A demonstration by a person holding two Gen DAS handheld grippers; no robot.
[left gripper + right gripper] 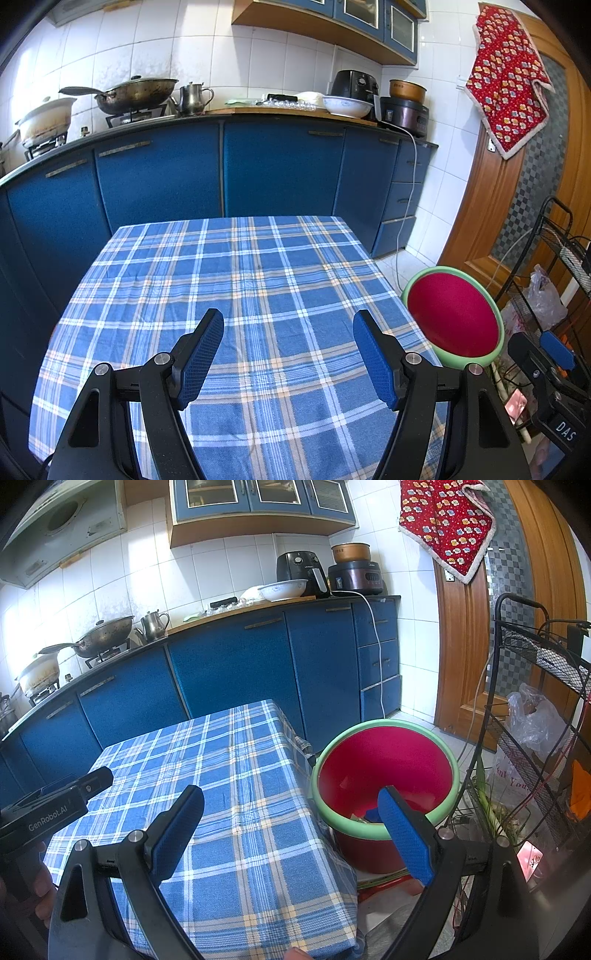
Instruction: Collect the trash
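Note:
A red bin with a green rim [384, 760] stands on the floor at the right side of the table; scraps lie at its bottom [364, 818]. From the left wrist the bin [452, 317] shows beside the table's right edge. My left gripper [288, 321] hangs open over the blue plaid tablecloth [236, 273], nothing between its blue pads. My right gripper [291, 797] is open too, straddling the table's right edge, its right finger [404, 834] over the bin. The tablecloth [229, 768] shows no trash on it.
Blue kitchen cabinets [221, 170] with wok, kettle and cookers on the counter stand behind the table. A black wire rack [532, 709] holding plastic bags is to the right of the bin. A wooden door [517, 206] is beyond. The left gripper's body [55, 805] shows at far left.

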